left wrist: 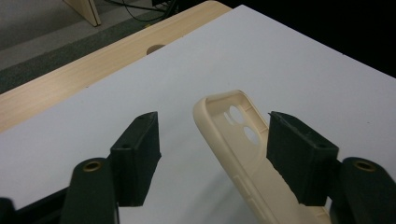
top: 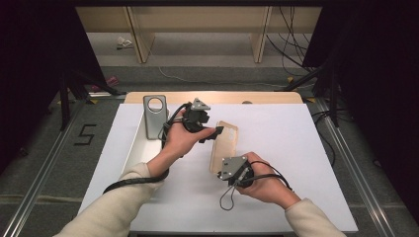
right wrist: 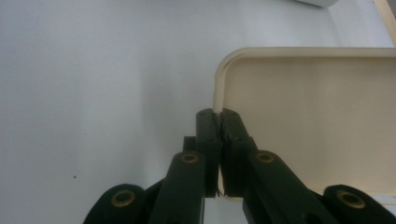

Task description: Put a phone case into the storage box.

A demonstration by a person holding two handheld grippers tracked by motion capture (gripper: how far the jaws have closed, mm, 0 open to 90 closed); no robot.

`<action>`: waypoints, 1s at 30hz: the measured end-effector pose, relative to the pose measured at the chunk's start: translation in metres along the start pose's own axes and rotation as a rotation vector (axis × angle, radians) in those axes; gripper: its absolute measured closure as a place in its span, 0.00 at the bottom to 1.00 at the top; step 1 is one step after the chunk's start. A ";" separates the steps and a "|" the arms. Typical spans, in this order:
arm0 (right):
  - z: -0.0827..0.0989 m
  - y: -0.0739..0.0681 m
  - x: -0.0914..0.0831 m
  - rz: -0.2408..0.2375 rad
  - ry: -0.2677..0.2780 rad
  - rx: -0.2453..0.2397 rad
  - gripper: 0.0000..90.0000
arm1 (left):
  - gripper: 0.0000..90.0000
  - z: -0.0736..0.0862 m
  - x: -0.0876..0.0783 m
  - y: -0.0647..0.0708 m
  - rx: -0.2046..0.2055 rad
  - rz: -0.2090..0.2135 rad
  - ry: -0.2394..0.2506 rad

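We see a white desk (top: 306, 163) with a wooden far edge (top: 212, 97) on grey carpet (top: 44, 163); black cables (top: 291, 44) trail across the floor; pale wooden furniture (top: 197, 24) stands behind; dark panels (top: 34, 59) flank both sides; a "5" (top: 85, 134) marks the floor.

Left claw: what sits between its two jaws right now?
In the left gripper view, the camera end of the beige phone case stands between the jaws of the left claw, against one jaw, with bare white table towards the other.

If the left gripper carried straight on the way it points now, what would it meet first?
Most likely the camera-hole end of the beige plastic phone case, which lies between the left gripper's open jaws, close against one jaw. Beyond it is the white tabletop. Depth is unclear.
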State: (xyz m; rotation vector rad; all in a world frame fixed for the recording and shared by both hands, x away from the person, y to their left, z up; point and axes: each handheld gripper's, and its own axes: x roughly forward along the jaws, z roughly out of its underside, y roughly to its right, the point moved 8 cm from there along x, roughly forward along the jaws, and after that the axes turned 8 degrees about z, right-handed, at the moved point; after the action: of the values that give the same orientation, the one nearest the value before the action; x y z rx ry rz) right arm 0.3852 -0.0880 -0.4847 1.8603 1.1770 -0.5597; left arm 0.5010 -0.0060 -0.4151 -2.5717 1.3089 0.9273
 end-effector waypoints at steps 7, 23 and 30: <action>-0.002 -0.002 -0.001 -0.007 -0.007 -0.012 0.98 | 0.53 0.002 0.010 -0.001 -0.043 0.007 -0.029; -0.002 -0.003 0.001 -0.008 -0.020 -0.031 0.98 | 0.76 0.007 0.015 -0.004 -0.099 0.013 -0.051; 0.001 -0.004 0.004 -0.005 -0.029 -0.036 0.98 | 0.82 0.004 0.014 0.001 -0.121 0.030 -0.033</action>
State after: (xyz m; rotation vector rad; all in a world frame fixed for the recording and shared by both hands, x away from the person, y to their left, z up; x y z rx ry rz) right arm 0.3837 -0.0856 -0.4898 1.8129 1.1659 -0.5632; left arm 0.5040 -0.0147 -0.4258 -2.6193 1.3254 1.0813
